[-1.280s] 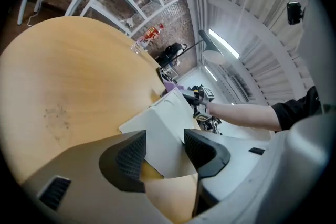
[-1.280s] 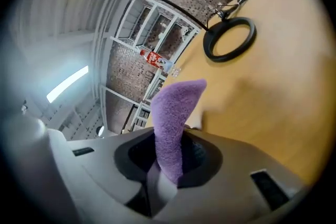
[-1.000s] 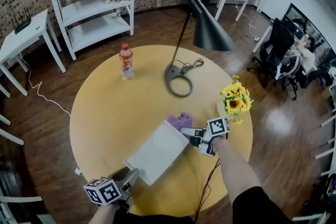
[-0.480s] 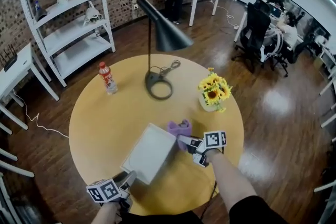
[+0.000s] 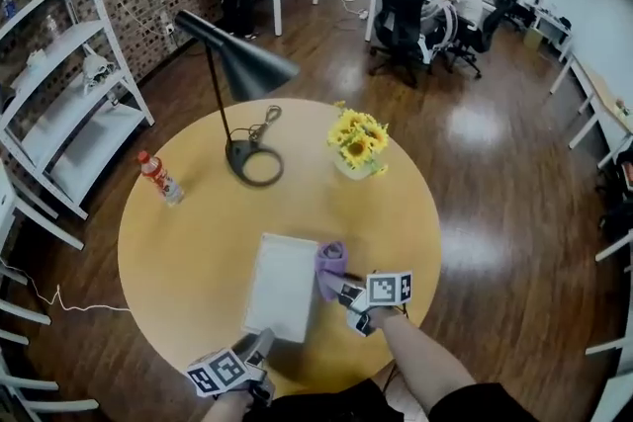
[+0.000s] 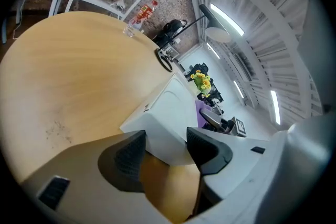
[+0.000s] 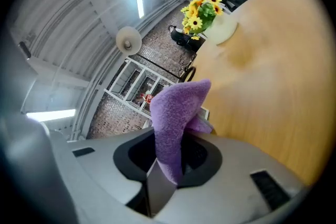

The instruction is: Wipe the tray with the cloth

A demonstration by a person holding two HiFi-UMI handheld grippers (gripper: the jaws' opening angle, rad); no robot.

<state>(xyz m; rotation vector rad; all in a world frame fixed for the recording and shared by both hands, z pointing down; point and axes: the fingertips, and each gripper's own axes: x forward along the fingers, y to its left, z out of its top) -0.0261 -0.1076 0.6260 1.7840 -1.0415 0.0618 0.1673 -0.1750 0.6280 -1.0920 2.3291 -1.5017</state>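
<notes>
On the round table (image 5: 178, 232) you are letting the white tray (image 5: 280, 287) settle flat, your left gripper (image 6: 165, 147) spreading its jaws apart around its near edge, while your right gripper (image 7: 168, 160) is clamping the purple cloth (image 7: 176, 113) at the tray's right rim, ready for wiping.

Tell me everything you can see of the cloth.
The cloth is purple and fuzzy, like microfibre, bunched into a fold. The right gripper pinches its lower end between shut jaws, so it stands up out of them. In the head view it sits at the tray's right edge; whether they touch is unclear.
</notes>
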